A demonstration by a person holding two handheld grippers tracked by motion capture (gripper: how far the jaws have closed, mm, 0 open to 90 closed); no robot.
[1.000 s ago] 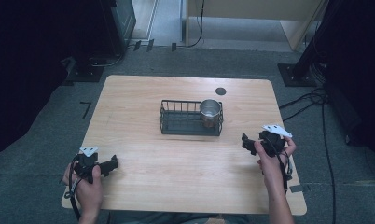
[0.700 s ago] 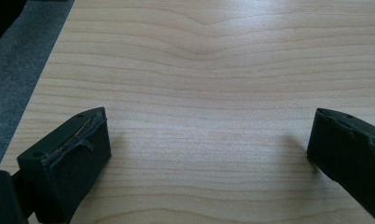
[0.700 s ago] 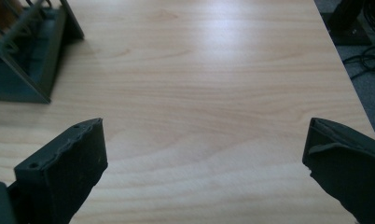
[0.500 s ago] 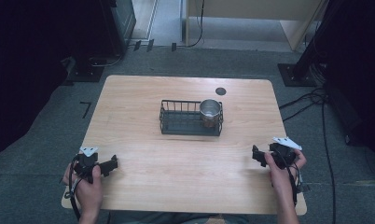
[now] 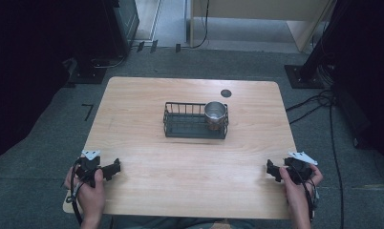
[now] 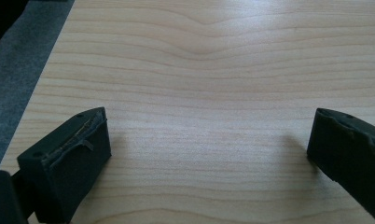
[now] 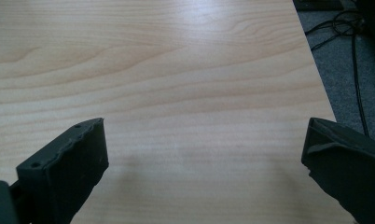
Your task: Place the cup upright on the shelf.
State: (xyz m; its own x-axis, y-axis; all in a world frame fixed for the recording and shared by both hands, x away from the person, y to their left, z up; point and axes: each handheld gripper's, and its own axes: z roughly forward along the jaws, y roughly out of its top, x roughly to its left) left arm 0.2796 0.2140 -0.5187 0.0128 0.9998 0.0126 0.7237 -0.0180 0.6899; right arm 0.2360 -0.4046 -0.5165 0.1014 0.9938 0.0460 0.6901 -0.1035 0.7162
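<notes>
both the left hand-held gripper (image 5: 114, 167) and right hand-held gripper (image 5: 271, 170) rest released, empty, on the table (image 5: 190, 157).

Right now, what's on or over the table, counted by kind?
Wire basket: 1
Metal cup, standing in the basket's right end: 1
Small dark round disc on the table behind the basket: 1
Hand-held grippers, left gripper and right gripper, both open: 2
Total: 5

Left tongs (image 5: 114, 168) and right tongs (image 5: 271, 171) (both gaping) low.
</notes>
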